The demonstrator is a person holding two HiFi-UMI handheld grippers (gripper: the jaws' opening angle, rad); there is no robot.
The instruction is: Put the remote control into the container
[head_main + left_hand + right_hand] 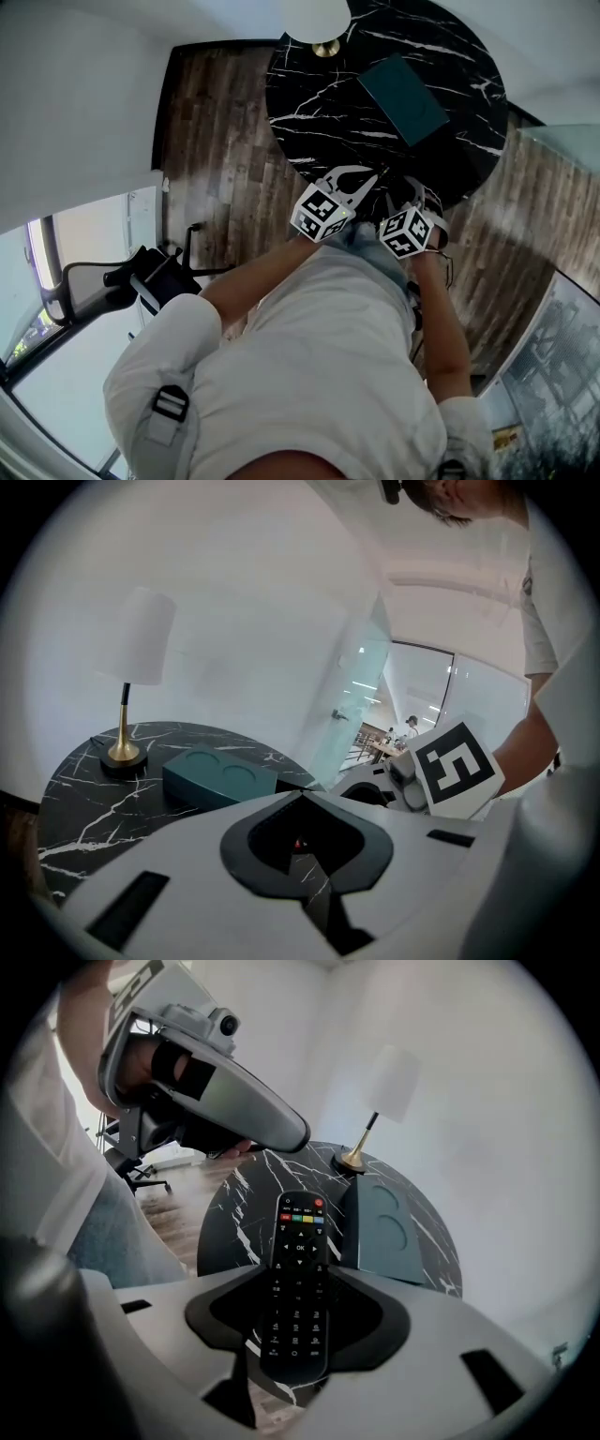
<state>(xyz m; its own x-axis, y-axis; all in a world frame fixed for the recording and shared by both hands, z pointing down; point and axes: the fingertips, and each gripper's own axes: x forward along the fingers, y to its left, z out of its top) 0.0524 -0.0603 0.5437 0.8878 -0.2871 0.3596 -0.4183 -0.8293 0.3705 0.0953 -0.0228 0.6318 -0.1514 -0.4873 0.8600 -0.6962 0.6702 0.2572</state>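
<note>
Right hand-held gripper (298, 1288) clamped on remote (298, 1227), short of container (384, 1232); held by tail end, liable to tip out

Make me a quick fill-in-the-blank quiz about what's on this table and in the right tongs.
The right tongs grip a black ___. The teal container stands on a round marble ___. The lamp has a ___ shade.
Missing words: remote control; table; white.
</note>
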